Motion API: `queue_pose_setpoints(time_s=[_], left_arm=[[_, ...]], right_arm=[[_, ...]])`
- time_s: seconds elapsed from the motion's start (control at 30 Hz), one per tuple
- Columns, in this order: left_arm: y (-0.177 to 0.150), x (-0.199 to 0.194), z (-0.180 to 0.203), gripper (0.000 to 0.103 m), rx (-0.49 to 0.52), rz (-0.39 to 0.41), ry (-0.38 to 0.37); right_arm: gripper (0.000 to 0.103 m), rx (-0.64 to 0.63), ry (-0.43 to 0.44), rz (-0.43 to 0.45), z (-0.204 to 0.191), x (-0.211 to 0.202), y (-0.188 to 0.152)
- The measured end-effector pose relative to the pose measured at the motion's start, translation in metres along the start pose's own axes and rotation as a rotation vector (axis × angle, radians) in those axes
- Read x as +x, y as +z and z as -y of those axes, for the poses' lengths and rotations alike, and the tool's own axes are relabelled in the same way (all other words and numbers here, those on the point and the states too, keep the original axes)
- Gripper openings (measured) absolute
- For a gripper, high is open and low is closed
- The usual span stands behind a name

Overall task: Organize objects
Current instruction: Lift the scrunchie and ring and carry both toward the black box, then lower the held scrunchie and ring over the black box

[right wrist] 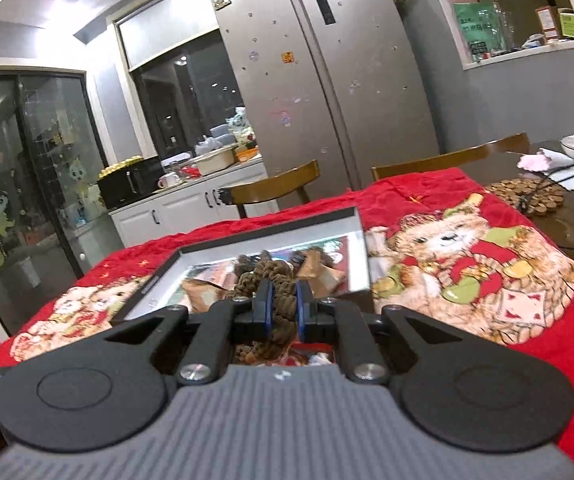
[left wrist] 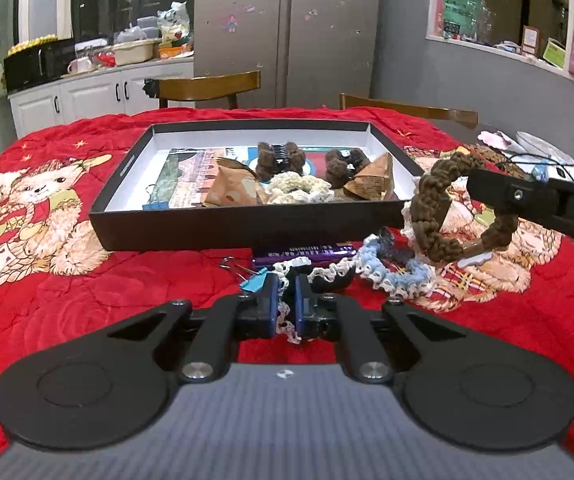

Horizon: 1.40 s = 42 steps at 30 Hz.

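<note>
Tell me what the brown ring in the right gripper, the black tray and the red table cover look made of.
Brown ring: crocheted or knotted yarn, matte and bumpy, seemingly wrapped over a smooth tan band that shows at a bare spot. Black tray: likely cardboard, with thin straight walls, matte black outside and white inside. Red table cover: soft quilted fabric with stitched puckers, a slight sheen and printed bears.

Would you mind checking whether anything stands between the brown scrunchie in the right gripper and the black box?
Nothing visible does. The right gripper holds the brown scrunchie in the air beside the black box, above its near right corner. The box is open-topped.
</note>
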<state>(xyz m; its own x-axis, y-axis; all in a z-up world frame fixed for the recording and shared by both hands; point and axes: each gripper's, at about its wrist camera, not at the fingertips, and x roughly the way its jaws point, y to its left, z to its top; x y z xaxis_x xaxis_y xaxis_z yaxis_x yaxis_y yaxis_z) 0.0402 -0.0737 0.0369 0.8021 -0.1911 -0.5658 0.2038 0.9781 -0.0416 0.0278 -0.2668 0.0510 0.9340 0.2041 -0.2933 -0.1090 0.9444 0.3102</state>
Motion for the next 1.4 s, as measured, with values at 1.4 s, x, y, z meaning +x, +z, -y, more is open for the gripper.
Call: queue_pose_setpoints(time_s=[1.4], left_arm=[[0.172,-0.068,-0.111,0.010,-0.172,0.395,0.065]], right_arm=[[0.014,0.025,0.149,0.005,-0.107,0.111,0.130]])
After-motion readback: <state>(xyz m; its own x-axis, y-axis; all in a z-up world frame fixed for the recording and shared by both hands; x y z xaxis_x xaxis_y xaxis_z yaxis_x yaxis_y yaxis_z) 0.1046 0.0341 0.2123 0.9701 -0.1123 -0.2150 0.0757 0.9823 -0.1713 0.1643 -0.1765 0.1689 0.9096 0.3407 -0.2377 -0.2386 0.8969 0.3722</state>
